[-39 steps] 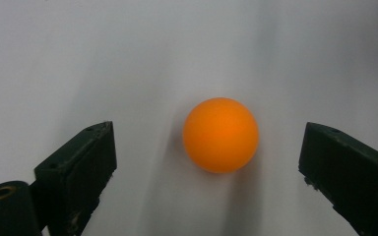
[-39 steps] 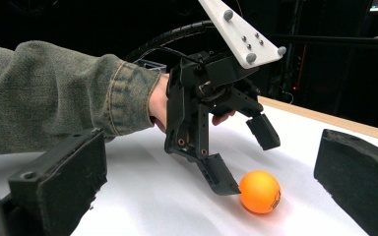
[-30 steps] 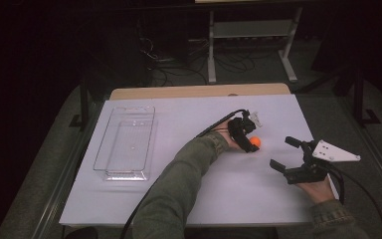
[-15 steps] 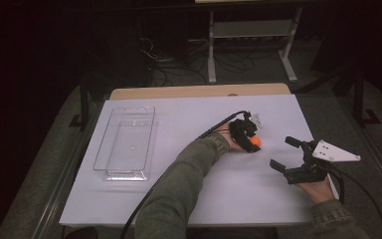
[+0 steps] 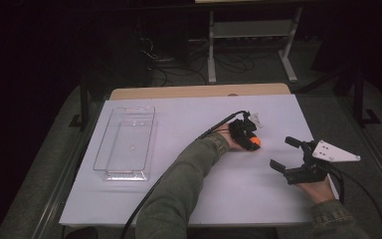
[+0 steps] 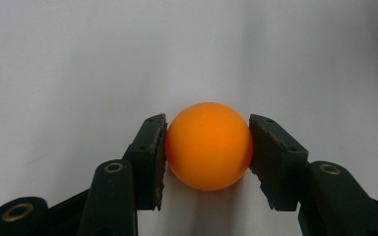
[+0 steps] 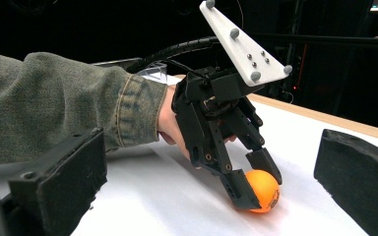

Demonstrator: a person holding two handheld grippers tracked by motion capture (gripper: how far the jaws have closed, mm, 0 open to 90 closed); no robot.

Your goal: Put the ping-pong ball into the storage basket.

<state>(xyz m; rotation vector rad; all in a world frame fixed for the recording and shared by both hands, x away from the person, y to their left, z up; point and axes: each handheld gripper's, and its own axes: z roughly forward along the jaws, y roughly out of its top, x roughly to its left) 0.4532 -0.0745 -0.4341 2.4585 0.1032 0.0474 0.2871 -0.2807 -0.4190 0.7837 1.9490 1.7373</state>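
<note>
The ball (image 6: 209, 146) is round and smooth, so it could pop out and roll away across the table (image 5: 189, 119) if the left claw (image 6: 207, 162) squeezes off-center or lifts too fast. It sits on the table between the 2 jaws of that claw. The left pad touches its side, and the right pad looks to be touching or just about to. So the claw is narrow and closing on the ball. The right claw (image 5: 291, 155) is wide and holds nothing, near the ball. A tray (image 5: 125, 142) lies well apart, at the left.
</note>
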